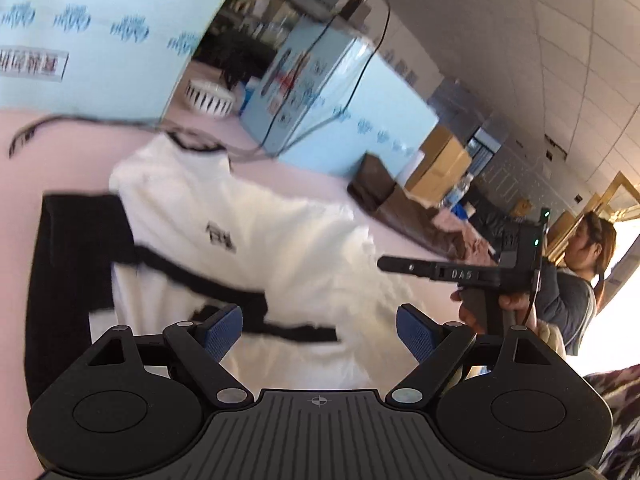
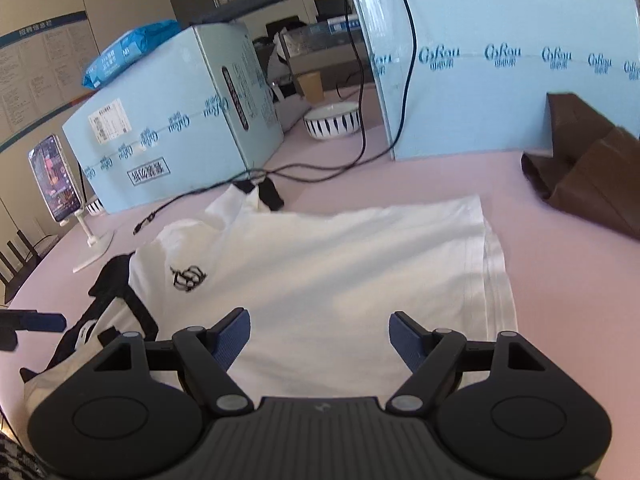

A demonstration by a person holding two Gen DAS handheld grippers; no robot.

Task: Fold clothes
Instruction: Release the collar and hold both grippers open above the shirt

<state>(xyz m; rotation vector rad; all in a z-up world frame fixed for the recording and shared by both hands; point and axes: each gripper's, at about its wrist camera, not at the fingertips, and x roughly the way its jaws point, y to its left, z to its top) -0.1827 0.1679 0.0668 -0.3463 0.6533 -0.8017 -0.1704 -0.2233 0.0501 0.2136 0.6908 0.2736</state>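
Observation:
A white T-shirt with black trim and a small black chest logo (image 2: 188, 278) lies on the pink table (image 2: 560, 280). In the right wrist view the shirt (image 2: 328, 264) is spread flat, its black sleeve (image 2: 116, 300) bunched at the left. My right gripper (image 2: 320, 338) is open and empty above the shirt's near edge. In the left wrist view the shirt (image 1: 240, 240) lies ahead, a black sleeve (image 1: 76, 248) at the left. My left gripper (image 1: 320, 334) is open and empty above it. The right gripper (image 1: 460, 274) shows there, held in a hand.
Light blue cartons (image 2: 172, 128) (image 2: 500, 64) stand at the table's back with black cables (image 2: 312, 168) between them. A striped bowl (image 2: 331, 121), a phone on a white stand (image 2: 56, 178) and a brown bag (image 2: 588, 172) sit around the shirt. A person (image 1: 580, 276) stands at the right.

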